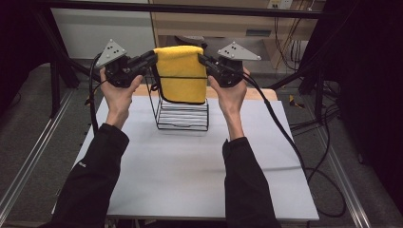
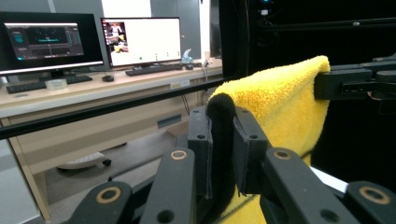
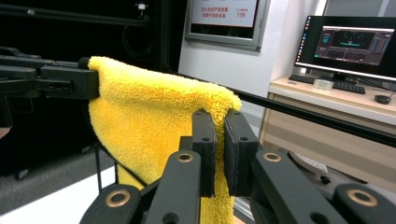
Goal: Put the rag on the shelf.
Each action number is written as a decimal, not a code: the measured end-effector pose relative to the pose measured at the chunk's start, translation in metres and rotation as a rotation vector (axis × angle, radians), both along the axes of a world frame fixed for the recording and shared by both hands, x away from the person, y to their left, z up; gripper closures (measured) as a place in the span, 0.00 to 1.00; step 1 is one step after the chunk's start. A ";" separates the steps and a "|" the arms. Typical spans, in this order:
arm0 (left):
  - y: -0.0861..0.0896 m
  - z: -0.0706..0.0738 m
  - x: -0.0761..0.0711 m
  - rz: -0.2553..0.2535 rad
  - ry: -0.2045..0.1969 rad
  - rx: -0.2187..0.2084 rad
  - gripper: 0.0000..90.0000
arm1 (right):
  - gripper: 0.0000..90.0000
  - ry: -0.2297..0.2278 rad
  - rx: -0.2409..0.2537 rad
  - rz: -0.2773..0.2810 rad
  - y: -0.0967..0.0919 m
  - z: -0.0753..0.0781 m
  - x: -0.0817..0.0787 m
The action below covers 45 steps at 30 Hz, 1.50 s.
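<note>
Two hands hold a yellow microfibre towel (image 1: 180, 76) stretched above a black wire rack (image 1: 183, 116) on the white table (image 1: 190, 166). The left tongs (image 1: 153, 58) and right tongs (image 1: 201, 59) each pinch an upper corner.

The yellow cloth (image 1: 180, 76) hides the wire rack's (image 1: 183, 116) top.

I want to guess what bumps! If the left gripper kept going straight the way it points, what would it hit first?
Probably the right gripper. The left gripper points along the yellow towel it already pinches, and the other one holds the far end, facing it. Depth is hard to judge.
</note>
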<state>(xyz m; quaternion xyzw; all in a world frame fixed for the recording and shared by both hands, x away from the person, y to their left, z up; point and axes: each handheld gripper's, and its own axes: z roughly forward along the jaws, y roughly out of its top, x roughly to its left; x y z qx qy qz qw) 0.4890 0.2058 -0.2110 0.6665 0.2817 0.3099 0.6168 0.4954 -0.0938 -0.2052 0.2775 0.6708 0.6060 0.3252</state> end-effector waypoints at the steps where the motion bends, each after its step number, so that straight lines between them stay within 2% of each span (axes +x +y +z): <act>1: 0.001 -0.001 -0.002 -0.003 0.001 -0.003 0.87 | 0.94 -0.005 -0.010 0.000 0.001 0.000 -0.002; 7: 0.003 -0.007 -0.012 -0.018 0.008 -0.002 0.87 | 0.94 -0.013 -0.026 0.008 0.001 -0.004 -0.012; 11: 0.002 -0.011 -0.019 -0.023 0.010 0.019 0.87 | 0.94 -0.008 -0.034 0.019 0.000 -0.008 -0.018; 18: 0.004 -0.020 -0.028 -0.038 0.028 0.020 0.87 | 0.93 0.020 -0.059 0.039 -0.002 -0.013 -0.026; 21: 0.004 -0.025 -0.031 -0.044 0.045 0.018 0.87 | 0.93 0.036 -0.070 0.054 -0.003 -0.016 -0.030; 25: 0.004 -0.030 -0.034 -0.046 0.066 0.041 0.86 | 0.93 0.067 -0.087 0.067 -0.004 -0.022 -0.034; 31: 0.004 -0.038 -0.040 -0.052 0.092 0.069 0.86 | 0.93 0.089 -0.116 0.089 -0.005 -0.030 -0.039; 40: 0.003 -0.047 -0.046 -0.057 0.121 0.101 0.82 | 0.93 0.104 -0.154 0.105 -0.007 -0.040 -0.041; 43: 0.004 -0.047 -0.048 -0.051 0.140 0.122 0.79 | 0.92 0.103 -0.181 0.101 -0.006 -0.042 -0.041; 45: 0.006 -0.046 -0.050 -0.058 0.156 0.119 0.77 | 0.92 0.100 -0.190 0.099 -0.005 -0.043 -0.042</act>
